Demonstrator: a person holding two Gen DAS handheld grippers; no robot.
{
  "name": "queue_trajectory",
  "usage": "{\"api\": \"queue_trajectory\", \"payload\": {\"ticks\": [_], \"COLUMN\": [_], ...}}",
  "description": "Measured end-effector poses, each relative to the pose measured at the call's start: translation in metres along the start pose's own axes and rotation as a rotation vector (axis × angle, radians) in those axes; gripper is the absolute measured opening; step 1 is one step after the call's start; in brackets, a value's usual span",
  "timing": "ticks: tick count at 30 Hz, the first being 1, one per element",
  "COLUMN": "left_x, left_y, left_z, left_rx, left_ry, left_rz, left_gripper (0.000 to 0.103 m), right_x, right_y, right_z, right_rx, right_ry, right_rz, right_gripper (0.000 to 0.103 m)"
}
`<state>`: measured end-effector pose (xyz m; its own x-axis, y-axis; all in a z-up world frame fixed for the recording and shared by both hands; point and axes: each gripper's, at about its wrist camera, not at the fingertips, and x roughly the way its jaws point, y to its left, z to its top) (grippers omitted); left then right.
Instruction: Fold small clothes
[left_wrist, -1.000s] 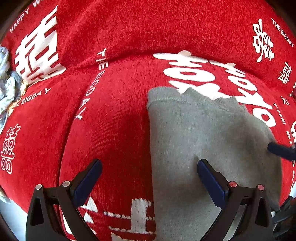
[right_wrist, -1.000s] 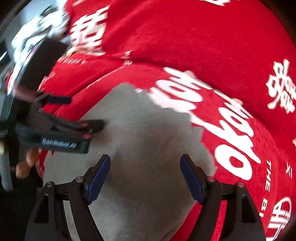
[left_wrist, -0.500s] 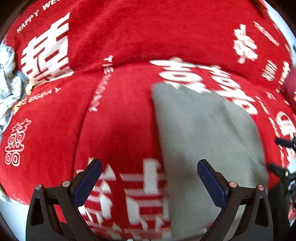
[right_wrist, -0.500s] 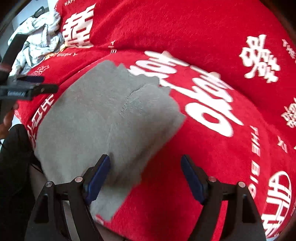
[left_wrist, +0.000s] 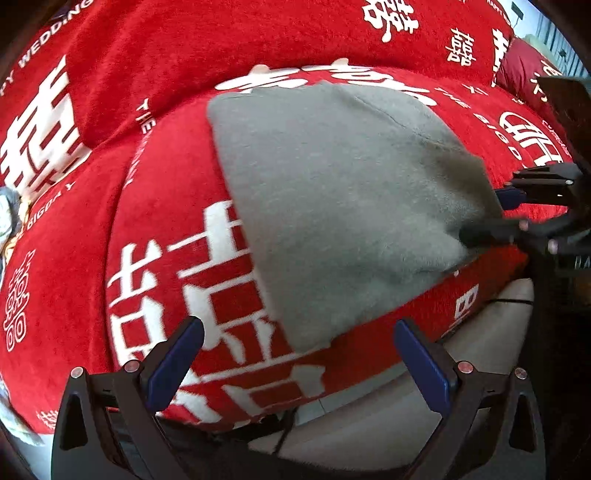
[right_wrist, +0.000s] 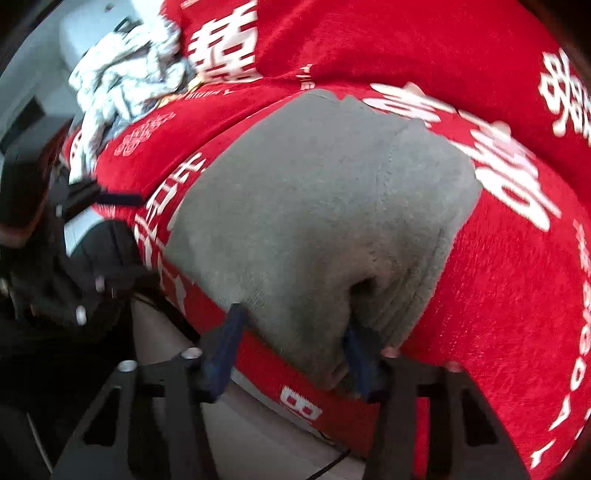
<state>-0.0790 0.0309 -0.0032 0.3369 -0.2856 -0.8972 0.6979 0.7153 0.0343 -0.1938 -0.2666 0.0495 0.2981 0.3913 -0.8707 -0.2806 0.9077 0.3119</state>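
A grey fleece garment (left_wrist: 332, 192) lies flat on a red blanket (left_wrist: 155, 192), its near edge at the front of the cushion. My left gripper (left_wrist: 297, 332) is open, hovering at the front edge just short of the garment's near left corner, with only blanket between its fingers. In the right wrist view the garment (right_wrist: 314, 221) bunches at its near right corner between the blue pads of my right gripper (right_wrist: 295, 332). Its jaws are closing and pinch the cloth. The right gripper (left_wrist: 491, 214) also shows in the left wrist view at the garment's right edge. The left gripper (right_wrist: 118, 236) shows blurred in the right wrist view.
A crumpled pile of white patterned clothes (right_wrist: 122, 74) lies at the far left of the blanket. A red cushion (left_wrist: 524, 70) sits at the back right. Below the blanket's front edge is a pale sofa base (left_wrist: 369, 424) with a thin cable.
Both grippers drew back to the blanket's front edge. The left one slid off the grey garment to its left corner. The right gripper's jaws narrowed onto the garment's near right corner.
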Motion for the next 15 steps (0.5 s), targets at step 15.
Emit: {"api": "queue_trajectory", "payload": {"ticks": [15], "left_x": [0.004], "left_y": [0.024], "left_z": [0.000], "left_rx": [-0.111], "left_ry": [0.082], "left_rz": [0.026], "left_gripper": [0.103], "right_x": [-0.005], "right_y": [-0.007], "right_z": [-0.013], "right_rx": [0.011], "right_ry": [0.074], "right_rz": [-0.126], "right_gripper": [0.008]}}
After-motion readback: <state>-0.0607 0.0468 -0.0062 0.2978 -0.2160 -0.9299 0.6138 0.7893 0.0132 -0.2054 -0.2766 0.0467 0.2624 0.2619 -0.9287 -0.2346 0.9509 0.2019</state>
